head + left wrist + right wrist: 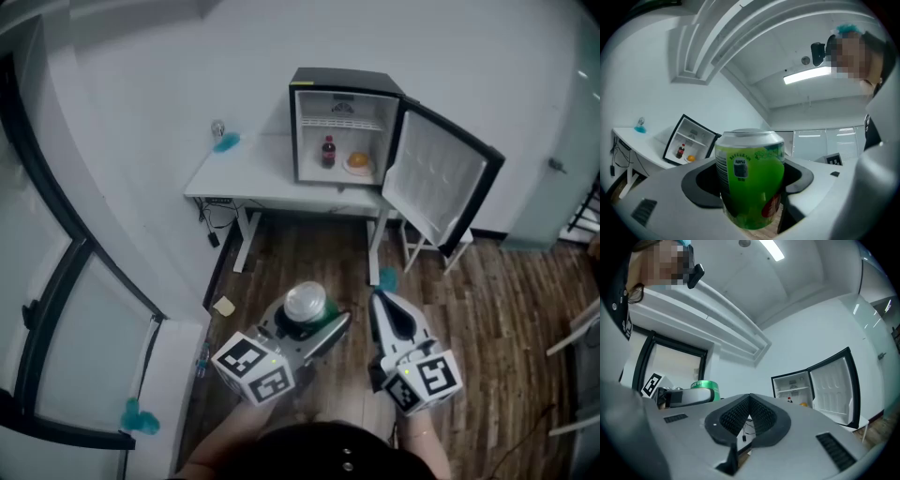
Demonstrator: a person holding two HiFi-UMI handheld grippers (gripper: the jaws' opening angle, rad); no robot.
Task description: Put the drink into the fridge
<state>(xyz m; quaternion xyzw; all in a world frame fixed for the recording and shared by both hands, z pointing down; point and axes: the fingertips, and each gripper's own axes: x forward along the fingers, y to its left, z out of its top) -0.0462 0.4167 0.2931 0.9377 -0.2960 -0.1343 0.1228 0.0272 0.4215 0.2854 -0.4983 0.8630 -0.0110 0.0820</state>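
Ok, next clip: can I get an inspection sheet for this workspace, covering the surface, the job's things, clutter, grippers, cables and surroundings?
Surface: white table against the wall, carrying the fridge.
Job's things: green can, clamped upright in the left gripper; fridge, door swung wide open, holding a dark bottle and an orange item.
Clutter: teal thing on the table's far corner; tan scrap on the floor.
Grippers: left gripper shut on the can; right gripper shut and empty, tips together.
Cables: cables hang under the table's left end.
Surroundings: wood floor; glass partition at left.
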